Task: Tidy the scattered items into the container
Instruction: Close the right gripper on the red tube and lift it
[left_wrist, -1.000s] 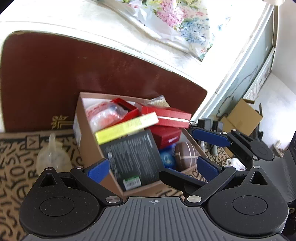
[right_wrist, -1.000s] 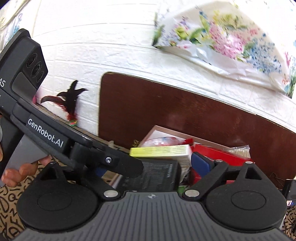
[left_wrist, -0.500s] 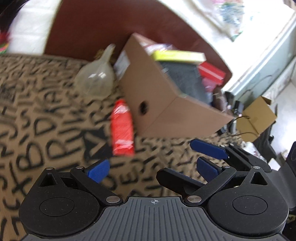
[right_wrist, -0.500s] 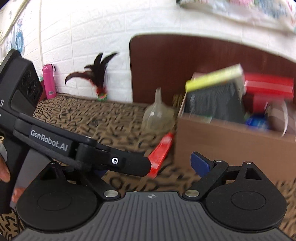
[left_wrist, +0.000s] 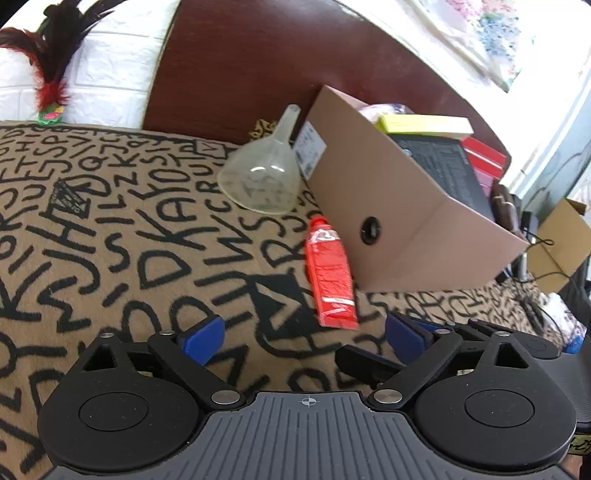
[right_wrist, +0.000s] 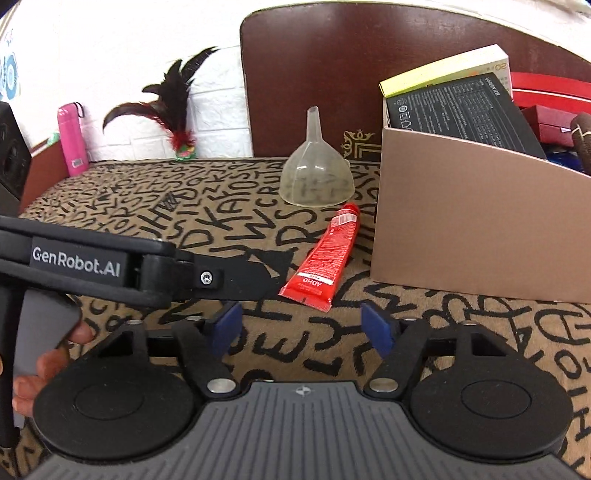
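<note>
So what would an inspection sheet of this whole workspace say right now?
Surface: brown letter-patterned cloth, flat.
Job's things: red tube and clear funnel lie loose beside the cardboard box, which is crowded with packages.
Clutter: feather duster, pink bottle.
Grippers: left gripper and right gripper both closing, nothing between them.
Cables: black cords beyond the box.
Surroundings: white brick wall, dark headboard.

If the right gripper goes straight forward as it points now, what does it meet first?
Most likely the red tube, lying on the patterned cloth just ahead of the right gripper, whose empty jaws are closing. Depth is uncertain.
</note>
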